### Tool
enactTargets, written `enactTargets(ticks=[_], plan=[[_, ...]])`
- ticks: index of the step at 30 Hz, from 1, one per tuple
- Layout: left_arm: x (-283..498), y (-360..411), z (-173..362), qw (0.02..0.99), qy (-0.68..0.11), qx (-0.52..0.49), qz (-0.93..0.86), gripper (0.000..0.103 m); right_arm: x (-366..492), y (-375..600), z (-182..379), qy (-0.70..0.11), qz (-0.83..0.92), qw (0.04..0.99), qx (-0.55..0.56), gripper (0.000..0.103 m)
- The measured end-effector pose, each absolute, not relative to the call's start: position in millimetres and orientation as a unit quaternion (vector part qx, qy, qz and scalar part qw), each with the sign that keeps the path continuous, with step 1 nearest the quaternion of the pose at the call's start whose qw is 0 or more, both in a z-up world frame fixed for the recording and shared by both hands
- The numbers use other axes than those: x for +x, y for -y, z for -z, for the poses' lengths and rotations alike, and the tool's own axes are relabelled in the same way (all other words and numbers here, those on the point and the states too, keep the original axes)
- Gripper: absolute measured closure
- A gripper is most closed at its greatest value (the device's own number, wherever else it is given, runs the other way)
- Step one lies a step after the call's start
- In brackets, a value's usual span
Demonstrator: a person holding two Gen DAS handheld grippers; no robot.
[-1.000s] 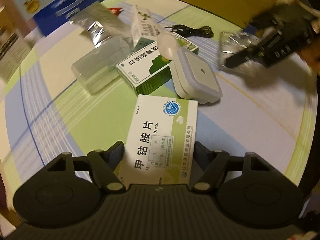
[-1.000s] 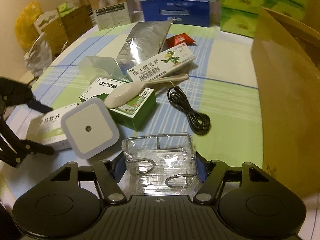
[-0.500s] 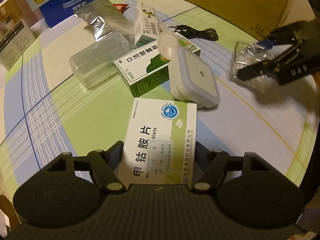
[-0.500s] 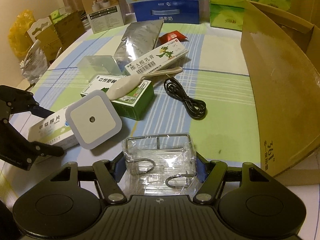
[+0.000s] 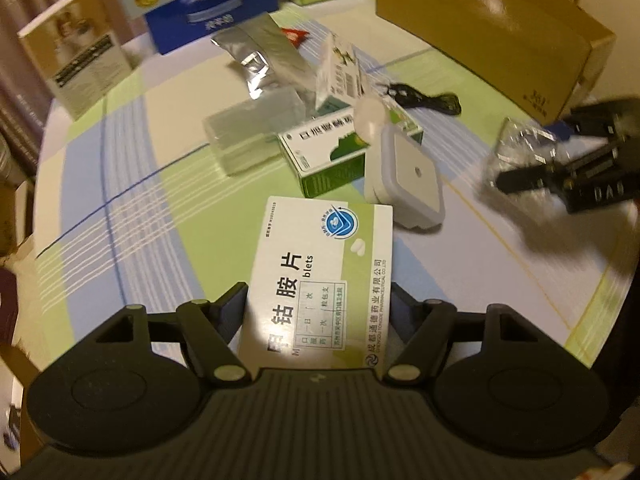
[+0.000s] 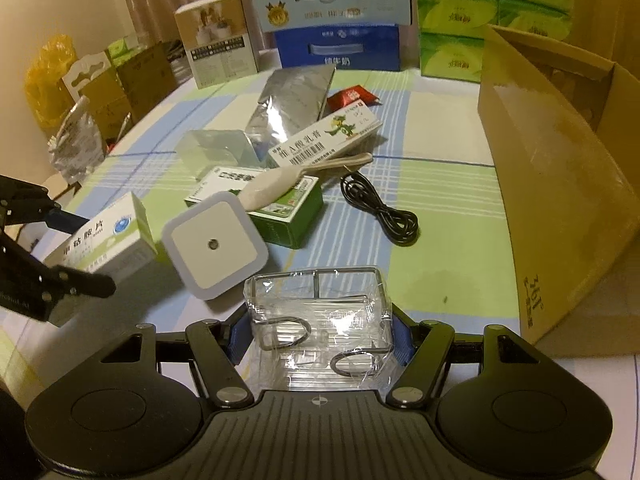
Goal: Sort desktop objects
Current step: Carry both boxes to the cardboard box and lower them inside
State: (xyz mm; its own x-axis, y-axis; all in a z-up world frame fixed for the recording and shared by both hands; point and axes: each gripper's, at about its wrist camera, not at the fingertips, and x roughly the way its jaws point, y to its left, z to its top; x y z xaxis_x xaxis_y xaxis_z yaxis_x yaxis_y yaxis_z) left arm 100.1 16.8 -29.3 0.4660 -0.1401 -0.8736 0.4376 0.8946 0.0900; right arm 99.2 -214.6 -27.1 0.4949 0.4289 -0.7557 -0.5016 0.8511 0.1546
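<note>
Checked blue-and-green tablecloth covers the table. Left of the square white night light, the left gripper angles downward, pinching a white tablet box. Right of the light, the right gripper clamps a plastic-wrapped wire rack.

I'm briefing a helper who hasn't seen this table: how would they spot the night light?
On the checked tablecloth, find the green medicine box mid-pile. Leaning against its near side is the night light: a white rounded square with one small dark dot at its centre and no printing.
</note>
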Motion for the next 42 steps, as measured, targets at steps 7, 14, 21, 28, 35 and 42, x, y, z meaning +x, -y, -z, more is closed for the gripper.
enactTargets(ticks=[7,14,21,28,35,42], plan=[[82.6,5.9,-13.4,0.857,-0.472,0.135,0.155,0.034,78.6,225.8,-10.5,-0.388,-0.265,0.883,-0.009,0.039],[76.8,56.5,-63.9,0.868,-0.438,0.127,0.196,0.034,68.2,255.7,-83.9,-0.332,-0.255,0.908,-0.002,0.039],[94.9,127.2,-110.8,0.876,-0.403,0.132,0.229,0.034,92.1,315.6,-135.8,-0.294,-0.201,0.934,-0.033,0.039],[135.3,211.1,-118.5,0.874,-0.397,0.113,0.255,0.034,139.1,382.9,-138.8,-0.311,-0.152,0.937,-0.038,0.039],[189.3,267.7,-93.4,0.865,-0.413,0.088,0.272,0.034,177.8,429.8,-121.9,-0.330,-0.129,0.935,-0.028,0.039],[227.9,289.1,-64.2,0.859,-0.427,0.074,0.272,0.034,205.8,450.3,-97.9,-0.345,-0.125,0.930,-0.023,0.039]])
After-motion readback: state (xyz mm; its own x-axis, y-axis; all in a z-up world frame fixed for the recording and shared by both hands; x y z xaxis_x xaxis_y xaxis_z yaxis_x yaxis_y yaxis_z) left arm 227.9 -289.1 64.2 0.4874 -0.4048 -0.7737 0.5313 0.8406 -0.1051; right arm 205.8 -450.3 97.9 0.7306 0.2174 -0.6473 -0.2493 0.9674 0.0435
